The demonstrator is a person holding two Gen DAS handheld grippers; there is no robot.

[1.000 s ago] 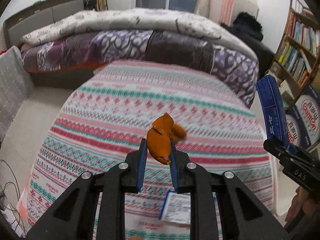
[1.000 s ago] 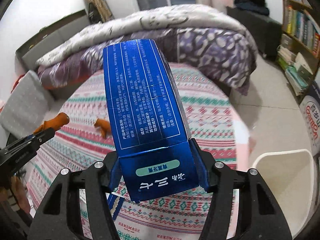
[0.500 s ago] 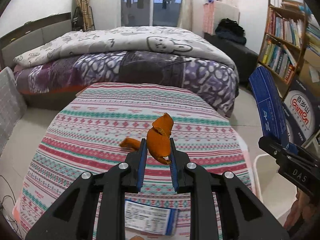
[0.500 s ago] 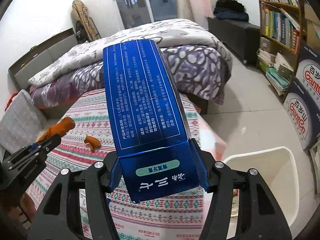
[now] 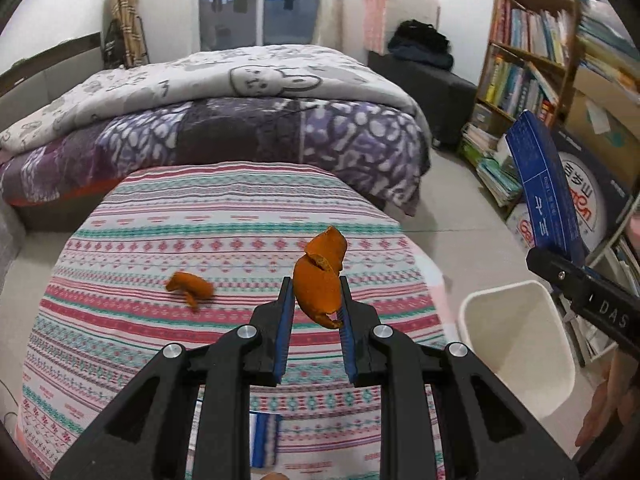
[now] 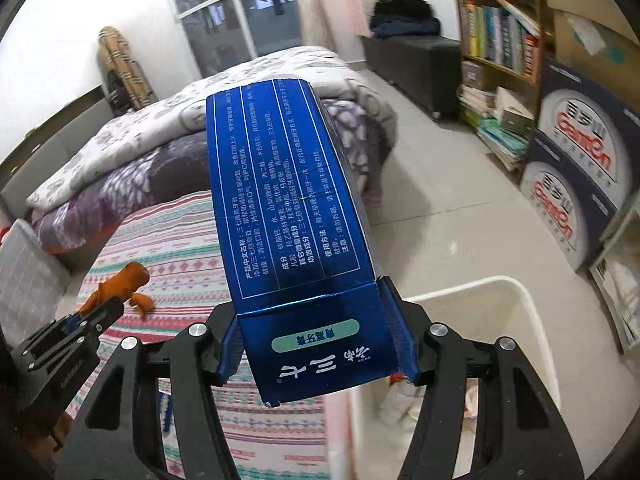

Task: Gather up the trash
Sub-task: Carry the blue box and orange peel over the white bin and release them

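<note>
My left gripper [image 5: 315, 312] is shut on a curled orange peel [image 5: 320, 276] and holds it above the striped tablecloth [image 5: 200, 220]. A second orange peel [image 5: 190, 286] lies on the cloth to the left. My right gripper [image 6: 320, 344] is shut on a long blue toothpaste box [image 6: 288, 208], held above the white waste bin [image 6: 520, 292] beside the table. In the left wrist view the box [image 5: 544, 196] and the bin [image 5: 516, 344] show at the right. In the right wrist view the left gripper [image 6: 100, 308] with its peel [image 6: 120, 284] shows at the left.
A blue and white packet [image 5: 262, 438] lies on the cloth near the front edge. A bed with a purple quilt [image 5: 240, 120] stands behind the table. A bookshelf [image 5: 540, 60] and stacked cartons [image 6: 580, 168] stand at the right. The bin holds some trash [image 6: 404, 396].
Both grippers have swung right with their loads. The white bin has come into the left wrist view and nearer under the right gripper. The second peel now lies further left.
</note>
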